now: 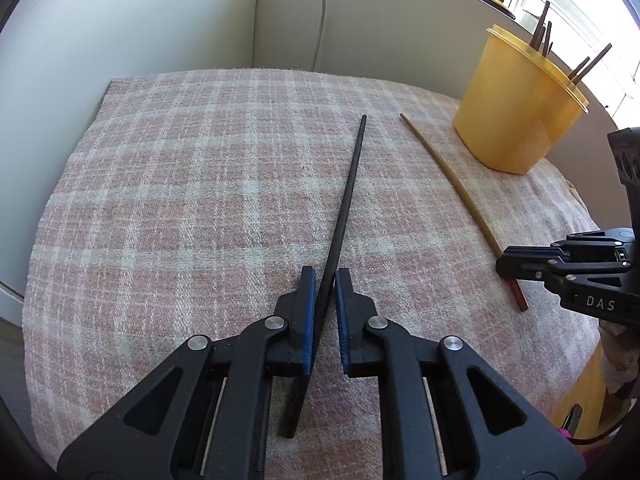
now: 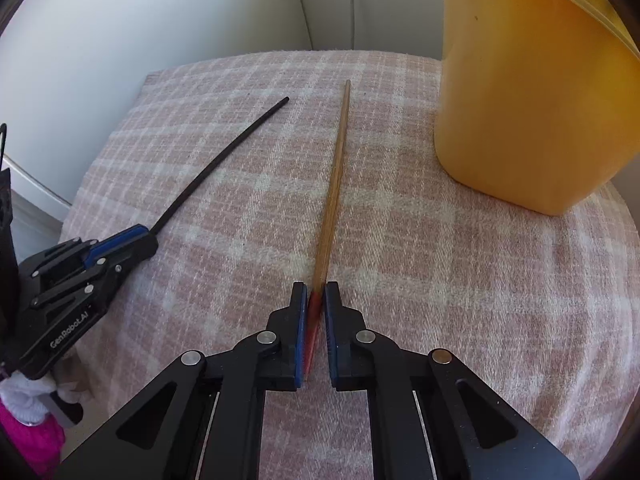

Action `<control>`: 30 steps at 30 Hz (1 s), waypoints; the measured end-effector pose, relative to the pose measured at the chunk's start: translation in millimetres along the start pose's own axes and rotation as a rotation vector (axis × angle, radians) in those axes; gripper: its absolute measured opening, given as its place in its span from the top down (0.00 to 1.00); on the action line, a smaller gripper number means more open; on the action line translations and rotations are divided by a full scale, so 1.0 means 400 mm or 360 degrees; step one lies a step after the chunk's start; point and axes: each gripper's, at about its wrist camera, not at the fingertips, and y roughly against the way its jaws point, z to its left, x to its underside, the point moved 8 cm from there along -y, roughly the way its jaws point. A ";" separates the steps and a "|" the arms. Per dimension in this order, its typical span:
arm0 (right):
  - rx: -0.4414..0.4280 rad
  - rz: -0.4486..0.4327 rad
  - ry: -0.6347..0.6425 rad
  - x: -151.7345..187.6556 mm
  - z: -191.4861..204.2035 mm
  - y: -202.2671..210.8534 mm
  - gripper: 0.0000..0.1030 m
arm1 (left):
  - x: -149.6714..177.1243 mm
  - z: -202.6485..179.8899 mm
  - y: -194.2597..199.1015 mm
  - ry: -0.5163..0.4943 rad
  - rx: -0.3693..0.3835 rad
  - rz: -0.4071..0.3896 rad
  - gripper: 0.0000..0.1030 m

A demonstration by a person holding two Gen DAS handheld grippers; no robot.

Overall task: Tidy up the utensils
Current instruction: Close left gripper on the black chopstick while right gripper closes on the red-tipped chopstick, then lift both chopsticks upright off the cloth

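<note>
Pink plaid cloth [image 1: 180, 184] over table; white cable [image 1: 320, 12] down wall behind.

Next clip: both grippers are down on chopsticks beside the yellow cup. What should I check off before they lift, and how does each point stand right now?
1. Left gripper shut on the black chopstick: ok, fingers clamp it near its thick end.
2. Right gripper shut on the wooden chopstick: ok, held at its red end.
3. The two sticks lie apart on the plaid cloth: ok, not crossing.
4. Yellow cup upright: ok.
5. Room in the cup: cannot tell, several sticks already stand in it and its inside is hidden.
6. Grippers clear of each other: ok, a gap shows between them.
</note>
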 end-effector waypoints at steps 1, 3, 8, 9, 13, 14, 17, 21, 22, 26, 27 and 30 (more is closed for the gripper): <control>-0.0003 0.0021 0.0026 0.014 0.001 0.006 0.93 | 0.001 -0.003 0.002 -0.0013 0.0005 0.0022 0.88; 0.0022 0.0057 0.0103 0.032 0.005 0.014 0.93 | -0.013 -0.008 0.000 -0.0044 -0.0009 0.0057 0.81; 0.0035 0.0097 0.0143 0.013 -0.001 0.017 0.93 | -0.064 -0.043 -0.033 -0.0186 -0.0023 0.0174 0.78; 0.0044 0.0092 0.0143 0.001 -0.003 0.016 0.93 | -0.071 -0.048 -0.042 -0.0201 -0.0025 0.0202 0.78; 0.0047 0.0116 0.0119 -0.047 -0.010 0.003 0.93 | -0.098 -0.065 -0.077 -0.0231 -0.0016 0.0279 0.78; 0.0044 0.0121 0.0123 -0.058 -0.008 0.000 0.93 | -0.108 -0.067 -0.085 -0.0222 -0.0004 0.0291 0.78; 0.0113 0.0120 0.0164 -0.088 -0.008 -0.014 0.93 | -0.133 -0.079 -0.112 -0.0175 0.0022 0.0306 0.84; 0.0158 0.0154 0.0212 -0.108 0.004 -0.048 0.93 | -0.146 -0.064 -0.111 -0.0152 0.0042 0.0301 0.94; 0.0173 0.0160 0.0223 -0.111 0.005 -0.056 0.93 | -0.145 -0.059 -0.106 -0.0133 0.0054 0.0297 0.95; 0.0181 0.0145 0.0226 -0.122 0.012 -0.061 0.93 | -0.150 -0.028 -0.082 -0.0042 0.0103 0.0252 0.96; 0.0172 0.0144 0.0220 -0.122 0.014 -0.061 0.93 | -0.150 -0.019 -0.068 -0.0021 0.0119 0.0235 0.96; 0.0120 0.0141 0.0196 -0.120 0.019 -0.055 0.94 | -0.154 0.005 -0.018 0.0005 0.0135 0.0161 0.96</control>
